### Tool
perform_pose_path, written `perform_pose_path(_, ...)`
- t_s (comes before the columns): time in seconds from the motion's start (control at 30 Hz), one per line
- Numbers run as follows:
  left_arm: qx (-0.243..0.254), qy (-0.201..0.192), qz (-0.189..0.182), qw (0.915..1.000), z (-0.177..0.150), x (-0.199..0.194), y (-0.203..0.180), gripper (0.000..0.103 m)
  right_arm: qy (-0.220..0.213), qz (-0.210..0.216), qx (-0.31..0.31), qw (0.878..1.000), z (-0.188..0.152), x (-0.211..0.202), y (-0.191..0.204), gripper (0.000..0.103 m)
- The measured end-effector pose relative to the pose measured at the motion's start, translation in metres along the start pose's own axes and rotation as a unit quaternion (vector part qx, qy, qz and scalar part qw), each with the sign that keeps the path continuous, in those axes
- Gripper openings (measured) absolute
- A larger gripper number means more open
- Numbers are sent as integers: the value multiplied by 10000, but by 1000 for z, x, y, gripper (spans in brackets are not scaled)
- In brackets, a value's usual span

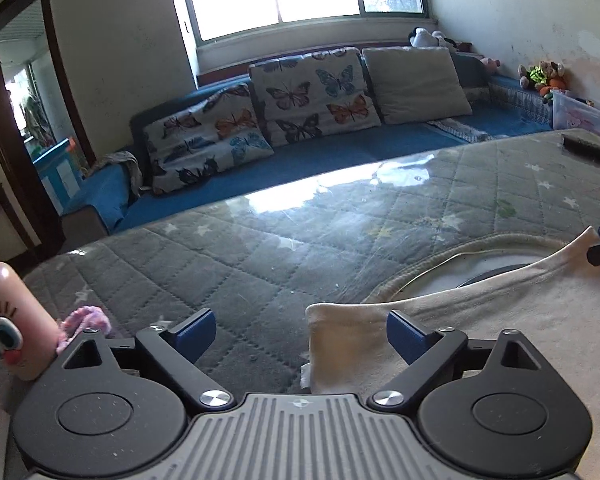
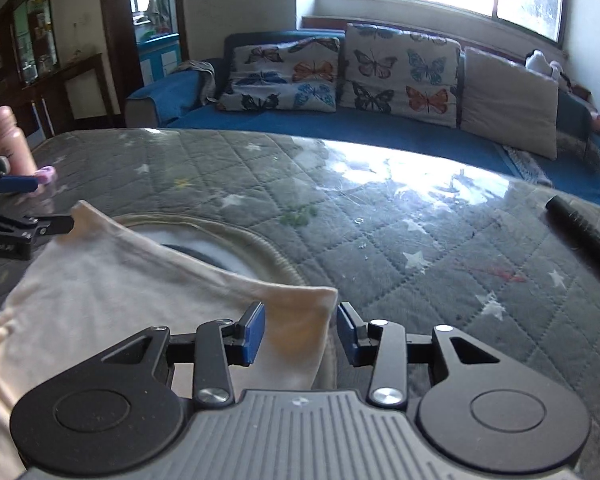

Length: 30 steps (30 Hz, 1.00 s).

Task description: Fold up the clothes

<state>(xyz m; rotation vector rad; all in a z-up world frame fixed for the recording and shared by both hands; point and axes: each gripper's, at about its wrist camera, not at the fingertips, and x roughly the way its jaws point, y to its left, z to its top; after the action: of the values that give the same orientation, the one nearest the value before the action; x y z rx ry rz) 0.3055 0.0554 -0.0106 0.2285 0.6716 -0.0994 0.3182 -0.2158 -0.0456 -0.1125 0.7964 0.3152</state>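
A cream shirt (image 1: 480, 320) lies flat on the quilted grey table cover (image 1: 240, 256), its ribbed neck opening facing the sofa. My left gripper (image 1: 300, 334) stands open wide at the shirt's left shoulder corner; the cloth edge lies between the fingers, nearer the right pad. In the right wrist view the same shirt (image 2: 120, 280) spreads to the left. There my right gripper (image 2: 300, 332) is open, with the shirt's right shoulder corner lying loose between its blue pads (image 2: 254, 332). The left gripper (image 2: 36, 204) shows at the far shoulder corner.
A pink bottle (image 1: 4, 320) and a pink-purple scrunchie (image 1: 86, 320) sit at the table's left end. A black, pen-like object (image 2: 584, 228) lies at the right. Behind the table's far edge runs a blue sofa (image 1: 320, 152) with butterfly cushions.
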Motion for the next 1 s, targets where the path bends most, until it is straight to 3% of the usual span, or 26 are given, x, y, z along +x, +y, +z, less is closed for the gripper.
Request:
perform_pose_path(0.07,-19,105,-56,9999,-1,7,1,82,45,16,70,10000,2,10,-5,39)
perform_pose_path(0.13,-79,156,-153,9997,-1,10,0,67,48,91,160,9998,1,15,-8,35)
perform_pose_path(0.17,-99,170,-224,9996,-2,11,0,62,42,115,181,9998,1,16,-9,29)
perform_pose_path(0.23,-105,168,-383,9991,-3,11,0,34,23,134,184,9997,-1,15,-8,18)
perform_pose_path(0.3,-111,122,-492,9987,-3,7,0,13,-41,176,220,9996,-2,9,-8,7)
perform_pose_path(0.33,-95,64,-503,9987,-3,3,-1,10,-83,201,245,9995,-1,4,-8,7)
perform_pose_path(0.7,-142,-682,-631,9956,-5,-80,11,7,-713,495,305,9958,-8,-72,3,6)
perform_pose_path(1.0,-225,-1207,-681,9901,-31,-163,18,7,-1206,682,154,9902,-33,-156,14,6)
